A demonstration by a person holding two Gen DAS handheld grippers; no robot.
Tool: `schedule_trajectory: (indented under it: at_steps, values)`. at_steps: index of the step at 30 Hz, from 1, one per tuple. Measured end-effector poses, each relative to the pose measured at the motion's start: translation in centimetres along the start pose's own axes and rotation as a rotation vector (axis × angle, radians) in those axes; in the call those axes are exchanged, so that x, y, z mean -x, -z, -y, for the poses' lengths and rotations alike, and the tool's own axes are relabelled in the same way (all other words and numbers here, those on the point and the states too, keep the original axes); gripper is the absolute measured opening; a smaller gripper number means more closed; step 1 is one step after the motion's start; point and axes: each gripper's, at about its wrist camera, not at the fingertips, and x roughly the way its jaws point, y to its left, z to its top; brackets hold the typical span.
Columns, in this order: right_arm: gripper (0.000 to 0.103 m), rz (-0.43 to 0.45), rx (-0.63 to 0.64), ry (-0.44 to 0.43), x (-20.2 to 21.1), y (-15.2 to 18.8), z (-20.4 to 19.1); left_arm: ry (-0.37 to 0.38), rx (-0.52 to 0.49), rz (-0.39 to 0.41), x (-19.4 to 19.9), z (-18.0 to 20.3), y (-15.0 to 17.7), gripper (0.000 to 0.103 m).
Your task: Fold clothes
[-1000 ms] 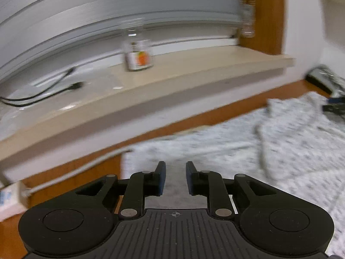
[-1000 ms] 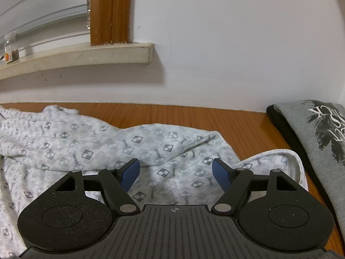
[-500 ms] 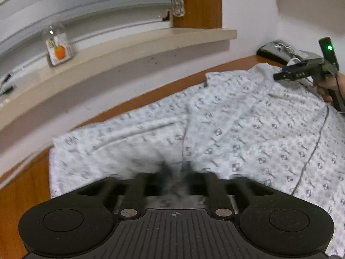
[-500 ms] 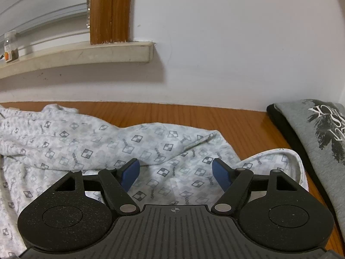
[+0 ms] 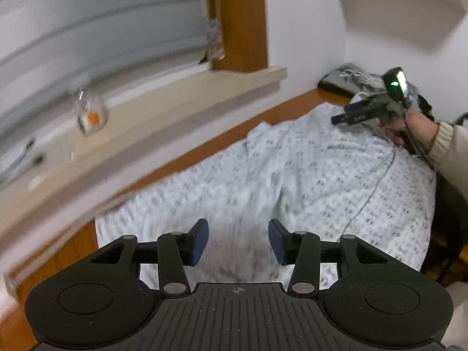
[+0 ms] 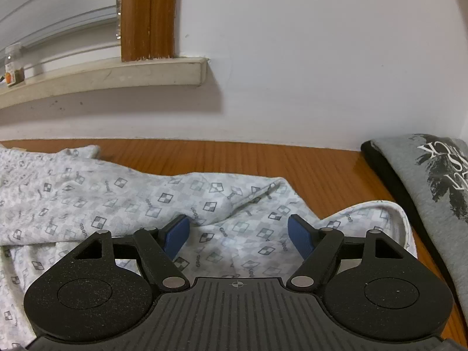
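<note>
Pale cotton printed with small grey checks covers most of the wooden desk [image 6: 234,161]: the patterned garment [image 6: 131,201] lies spread and rumpled, reaching from the left edge to a curled hem near the right. In the left wrist view the same garment [image 5: 292,175] runs from just below the near fingers to the far corner by the wall.

The left hand-held gripper [image 5: 238,241] hovers over the near part of the cloth. Its jaws are opening, the blue pads stand apart, and nothing is between them; the fabric lies beneath, not pinched. That view is blurred.

The right hand-held gripper [image 6: 237,234] hangs above the right end of the garment with its jaws wide apart and nothing clamped. A ridge of fabric rises between and beyond the pads, but whether they touch it cannot be told. From the left wrist view the right hand-held gripper [image 5: 359,111] shows above the far end of the cloth, held by a hand [image 5: 415,127] in a light sleeve, a green light on top.

A folded grey sweatshirt [image 6: 433,193] with a dark print lies on the desk just beside the garment's hem, on the right. A pale windowsill [image 6: 117,73] runs above the far edge of the desk, with a brown wooden frame [image 6: 149,14] rising from it. A small jar [image 6: 13,67] with an orange label stands on the sill, well apart from the cloth.
</note>
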Motion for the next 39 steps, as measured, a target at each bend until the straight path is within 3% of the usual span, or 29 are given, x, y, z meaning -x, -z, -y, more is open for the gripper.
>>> schedule_trajectory:
  at_steps: [4,7,14,17,19,22,25,30,32,34,39]
  values:
    - [0.074,-0.006,0.000,-0.004,-0.1,0.0,0.0,-0.037,0.072,0.001,-1.5,-0.8,2.5,0.053]
    - [0.074,-0.007,0.000,-0.004,-0.1,0.0,0.0,-0.050,0.111,0.026,-2.6,-0.7,3.7,0.067]
    - [0.074,-0.010,0.004,0.001,-0.1,0.0,-0.1,-0.105,0.058,0.028,-6.4,0.6,3.3,0.067]
    - [0.074,-0.010,0.002,-0.001,-0.1,0.0,-0.1,-0.156,-0.004,0.003,-7.3,0.6,2.5,0.050]
    - [0.074,-0.011,0.003,-0.004,-0.1,0.0,0.0,-0.122,-0.018,-0.001,-6.9,-0.1,1.5,0.007]
    - [0.074,-0.009,0.000,-0.008,-0.1,0.0,0.1,-0.097,-0.021,0.025,-4.9,-1.1,-0.4,0.006]
    - [0.074,-0.008,-0.004,-0.012,0.0,0.0,0.3,-0.024,0.028,0.117,-1.5,-3.4,-3.1,0.006]
    - [0.074,-0.009,-0.011,-0.014,0.1,-0.1,0.3,-0.093,0.159,0.105,-2.8,-8.5,-5.7,0.007]
    - [0.074,-0.007,-0.010,-0.014,0.1,-0.1,0.3,-0.149,0.239,0.053,-5.2,-10.3,-5.3,0.014]
    - [0.074,-0.008,-0.014,-0.015,0.1,-0.1,0.4,-0.204,0.291,-0.002,-7.4,-11.3,-3.9,0.034]
    - [0.075,-0.008,-0.014,-0.018,0.1,0.0,0.4,-0.199,0.336,-0.008,-8.7,-11.5,-0.3,0.048]
